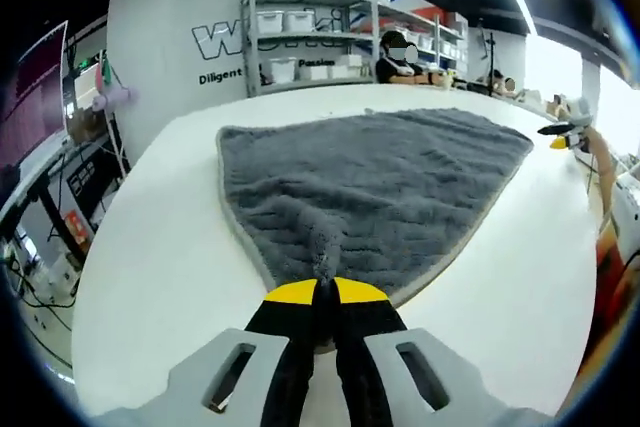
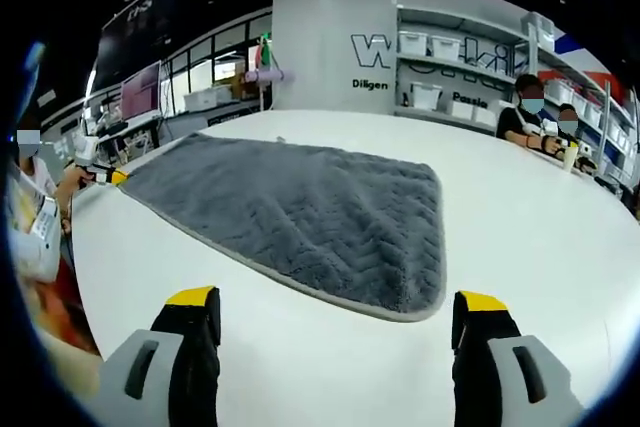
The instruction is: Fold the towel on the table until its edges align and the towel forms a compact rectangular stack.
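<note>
A grey towel (image 1: 370,187) with a herringbone weave lies flat on the white table (image 1: 150,247). In the left gripper view my left gripper (image 1: 325,289) is shut on the towel's near corner, and a small pinch of cloth stands up just above the yellow tips. My right gripper (image 1: 560,133) shows small at the far right, just past another towel corner. In the right gripper view the towel (image 2: 300,212) spreads ahead of my right gripper (image 2: 335,301), whose jaws stand wide open with nothing between them. My left gripper (image 2: 108,176) sits at the towel's far left corner.
Shelves with white bins (image 1: 300,42) stand behind the table against a white wall. People sit at the table's far end (image 2: 530,117). A person (image 2: 35,217) stands at the left of the right gripper view. Bare table (image 2: 520,217) lies right of the towel.
</note>
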A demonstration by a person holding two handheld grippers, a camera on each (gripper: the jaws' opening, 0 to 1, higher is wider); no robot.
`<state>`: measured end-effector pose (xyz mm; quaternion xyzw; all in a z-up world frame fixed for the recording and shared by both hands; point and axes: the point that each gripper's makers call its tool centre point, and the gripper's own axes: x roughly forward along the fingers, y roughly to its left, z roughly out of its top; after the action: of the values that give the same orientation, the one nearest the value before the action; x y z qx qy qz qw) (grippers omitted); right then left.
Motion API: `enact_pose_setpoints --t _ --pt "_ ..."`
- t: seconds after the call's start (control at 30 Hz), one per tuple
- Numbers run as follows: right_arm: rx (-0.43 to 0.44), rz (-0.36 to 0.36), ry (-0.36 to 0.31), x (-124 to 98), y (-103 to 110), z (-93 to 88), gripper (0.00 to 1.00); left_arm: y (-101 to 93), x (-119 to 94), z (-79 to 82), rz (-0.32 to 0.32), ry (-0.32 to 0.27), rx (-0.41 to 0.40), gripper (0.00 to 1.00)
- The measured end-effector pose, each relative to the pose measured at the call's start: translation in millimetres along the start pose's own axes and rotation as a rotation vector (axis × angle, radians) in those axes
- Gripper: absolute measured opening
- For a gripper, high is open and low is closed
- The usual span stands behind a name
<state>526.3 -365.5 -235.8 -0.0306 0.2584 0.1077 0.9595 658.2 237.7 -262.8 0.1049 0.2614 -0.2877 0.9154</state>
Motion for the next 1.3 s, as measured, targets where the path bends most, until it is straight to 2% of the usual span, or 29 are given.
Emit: enact_pose_setpoints --t 0.3,0.9,1.3 --pt "-0.003 0.01 0.0 2 4 0.9 0.98 7.5 -17 -10.6 0.006 0.035 0.018 0.03" --pt "-0.028 0.036 0.002 3 17 1.9 0.98 39.3 -56 -37.1 0.085 0.108 0.005 0.04" --pt "-0.041 0.051 0.0 1 25 0.8 0.98 56.6 -70 -48.0 0.126 0.143 -0.006 0.04"
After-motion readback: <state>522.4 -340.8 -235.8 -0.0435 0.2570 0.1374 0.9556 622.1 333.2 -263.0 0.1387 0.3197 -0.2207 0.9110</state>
